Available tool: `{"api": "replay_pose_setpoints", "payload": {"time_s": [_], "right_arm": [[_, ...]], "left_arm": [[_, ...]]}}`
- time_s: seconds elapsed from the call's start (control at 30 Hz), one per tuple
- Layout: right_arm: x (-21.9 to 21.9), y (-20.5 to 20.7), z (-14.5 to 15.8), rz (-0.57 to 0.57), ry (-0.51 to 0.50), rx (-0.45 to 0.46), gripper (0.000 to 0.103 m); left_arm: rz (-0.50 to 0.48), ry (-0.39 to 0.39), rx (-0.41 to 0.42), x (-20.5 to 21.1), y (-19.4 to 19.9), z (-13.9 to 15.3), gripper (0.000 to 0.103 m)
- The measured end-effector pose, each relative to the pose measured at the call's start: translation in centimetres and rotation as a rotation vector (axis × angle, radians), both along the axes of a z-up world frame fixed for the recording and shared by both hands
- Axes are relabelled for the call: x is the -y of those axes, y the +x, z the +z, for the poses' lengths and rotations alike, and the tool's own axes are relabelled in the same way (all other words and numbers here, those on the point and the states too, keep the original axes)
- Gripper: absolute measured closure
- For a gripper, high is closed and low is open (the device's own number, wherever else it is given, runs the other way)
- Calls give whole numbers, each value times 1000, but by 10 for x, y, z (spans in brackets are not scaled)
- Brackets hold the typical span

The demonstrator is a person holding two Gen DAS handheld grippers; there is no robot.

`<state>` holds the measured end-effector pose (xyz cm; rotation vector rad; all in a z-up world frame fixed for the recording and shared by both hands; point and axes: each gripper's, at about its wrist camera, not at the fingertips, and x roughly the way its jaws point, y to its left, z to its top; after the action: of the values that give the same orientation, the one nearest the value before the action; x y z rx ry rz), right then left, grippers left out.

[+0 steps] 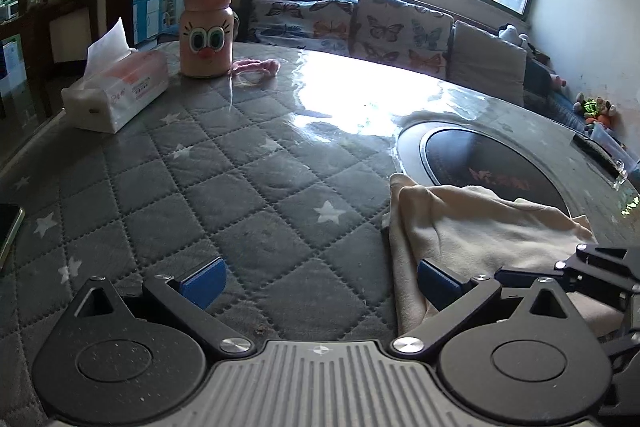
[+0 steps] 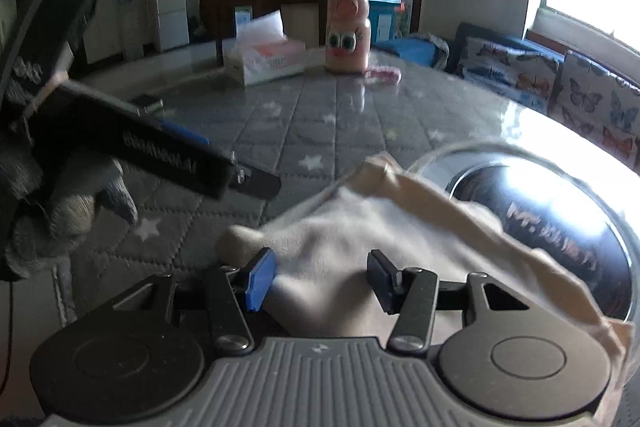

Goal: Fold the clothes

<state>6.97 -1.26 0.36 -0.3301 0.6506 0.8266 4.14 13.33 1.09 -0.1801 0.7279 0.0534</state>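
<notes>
A cream cloth (image 1: 480, 227) lies crumpled on the grey quilted table cover (image 1: 256, 211), partly over a round black hob. My left gripper (image 1: 320, 283) is open wide, low over the table. Its right blue pad (image 1: 438, 283) rests at the cloth's left edge, and its left pad is over bare quilt. In the right wrist view the cream cloth (image 2: 380, 227) spreads under and ahead of my right gripper (image 2: 322, 279), which is open with cloth lying between its fingers. A gloved hand (image 2: 60, 211) holds the left gripper at the left of that view.
A tissue box (image 1: 116, 91), a pink bottle with cartoon eyes (image 1: 206, 27) and a pink band (image 1: 256, 67) stand at the table's far side. A phone (image 1: 10, 231) lies at the left edge. The round hob (image 1: 492, 163) sits inset on the right. Behind is a sofa with butterfly cushions (image 1: 400, 27).
</notes>
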Motion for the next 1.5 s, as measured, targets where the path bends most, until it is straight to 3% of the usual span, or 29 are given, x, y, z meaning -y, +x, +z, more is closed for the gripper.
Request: {"api": "replay_pose_setpoints", "payload": {"time_s": [0.2,0.43,0.8,1.07,1.5], "right_arm": [[1,-14,11,23,0,41,50],[-10,-40,11,130,-49,97,49],[-24,-44,0,140,-126,133,52],[-27,-42,-3,128,-134,155,69],[-23,-36,-1,111,-93,135,78]], "left_arm": [[17,44,-16,4,1,0,0],[34,71,-30,6,1,0,0],[33,89,-29,12,1,4,0],[22,90,-29,17,4,6,0],[28,141,-37,28,8,10,0]]}}
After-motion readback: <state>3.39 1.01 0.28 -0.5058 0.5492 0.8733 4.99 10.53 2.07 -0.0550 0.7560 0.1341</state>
